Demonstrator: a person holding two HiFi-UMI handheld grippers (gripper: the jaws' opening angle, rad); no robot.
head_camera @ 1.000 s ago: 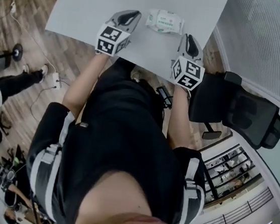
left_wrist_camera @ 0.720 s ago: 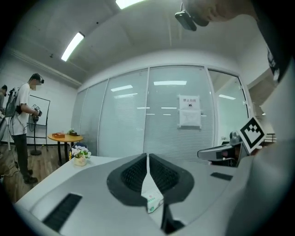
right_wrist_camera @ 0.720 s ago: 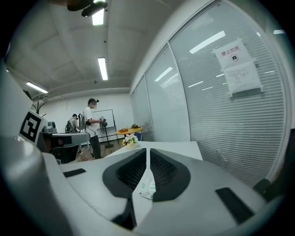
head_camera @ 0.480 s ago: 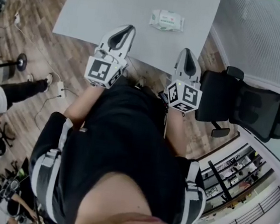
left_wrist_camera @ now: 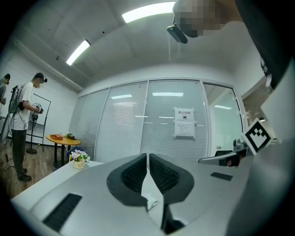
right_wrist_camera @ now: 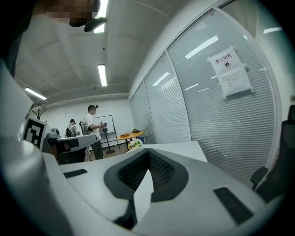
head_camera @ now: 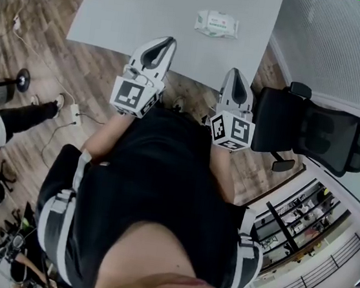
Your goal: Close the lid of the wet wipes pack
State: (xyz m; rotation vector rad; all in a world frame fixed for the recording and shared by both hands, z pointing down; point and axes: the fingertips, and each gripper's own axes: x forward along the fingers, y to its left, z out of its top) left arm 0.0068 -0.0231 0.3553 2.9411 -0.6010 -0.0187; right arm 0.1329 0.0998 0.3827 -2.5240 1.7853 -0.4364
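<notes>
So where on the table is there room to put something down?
The table is bare from its left edge across to the wet wipes pack. The near strip, from the pack back to the left claw and the right claw, is free too. Right of the pack it is tight.

The white, soft plastic wet wipes pack (head_camera: pixel 217 24) with green print lies flat on the pale grey counter (head_camera: pixel 151 6). Its long side runs roughly across the head view, slightly tilted. It sits in the far right part of the counter, near the right edge but fully on the surface. A paler rectangular lid (head_camera: pixel 216 21) shows in the middle of its top face and looks flat against the pack; whether it is pressed fully shut is too small to tell.
</notes>
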